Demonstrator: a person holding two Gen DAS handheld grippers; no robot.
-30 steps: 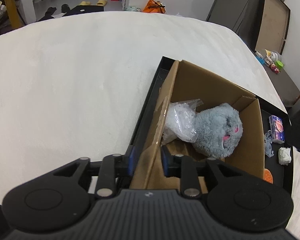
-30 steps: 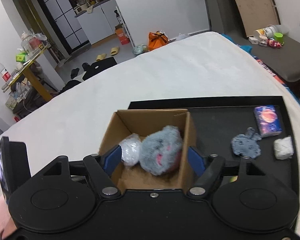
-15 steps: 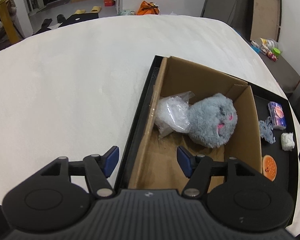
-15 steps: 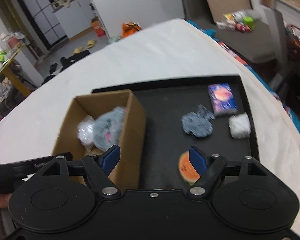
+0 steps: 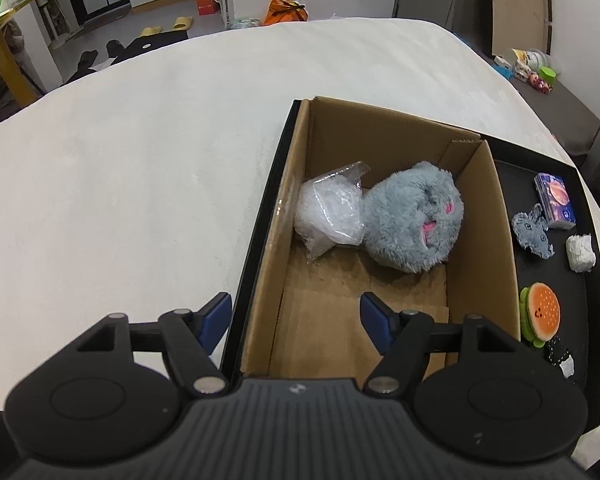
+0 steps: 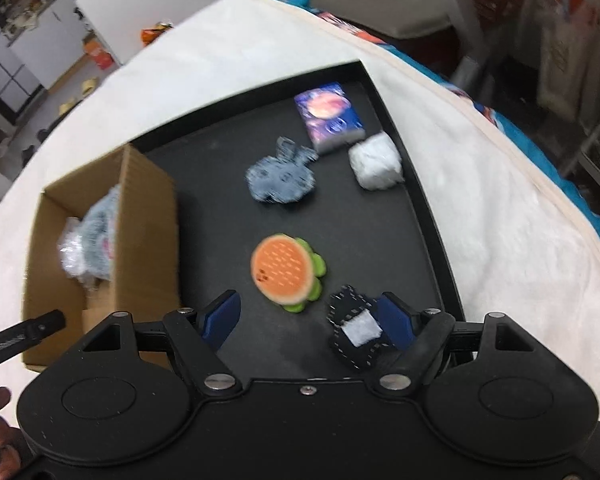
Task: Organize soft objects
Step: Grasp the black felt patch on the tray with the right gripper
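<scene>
A cardboard box (image 5: 496, 216) stands at the left end of a black tray (image 6: 420, 200) and holds a grey plush (image 5: 416, 224) and a clear plastic bag (image 5: 332, 212). On the tray lie an orange burger toy (image 6: 286, 272), a grey flat plush (image 6: 280, 176), a white wad (image 6: 376, 162), a purple tissue pack (image 6: 328, 114) and a black stitched pouch (image 6: 354, 330). My left gripper (image 5: 296, 320) is open, straddling the box's near left wall. My right gripper (image 6: 308, 318) is open above the tray, just in front of the burger toy and the pouch.
The tray lies on a white fleece-covered table (image 5: 120, 168). The box (image 6: 140, 220) shows blurred at the left of the right wrist view. The table's right edge drops to a cluttered floor (image 6: 520, 32).
My left gripper has opened, let go of the box's left wall and drawn back. My right gripper has swung right from over the box to over the tray's loose toys.
</scene>
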